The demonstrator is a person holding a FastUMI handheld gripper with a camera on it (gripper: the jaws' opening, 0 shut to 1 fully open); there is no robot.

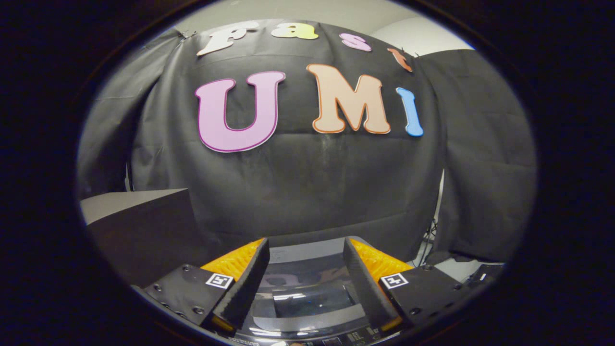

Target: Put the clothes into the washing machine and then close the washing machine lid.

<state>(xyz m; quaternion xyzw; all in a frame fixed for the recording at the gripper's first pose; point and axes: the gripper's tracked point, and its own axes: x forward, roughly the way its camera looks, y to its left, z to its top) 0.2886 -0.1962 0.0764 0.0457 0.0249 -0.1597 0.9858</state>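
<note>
gripper view: tongs (306,269) spread apart above washing machine lid (307,300).

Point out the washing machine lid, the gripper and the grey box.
washing machine lid (307,295), gripper view, on its glossy glass panel.
gripper (306,269), gripper view, midway between its open fingers.
grey box (144,230), gripper view, on its dark side face.

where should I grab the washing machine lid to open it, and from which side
Judging by its pose, the washing machine lid lies flat and glossy below the open gripper, between its fingers. Its face offers no hold, so come from above and try the near edge by the control strip; no handle is visible.
</note>
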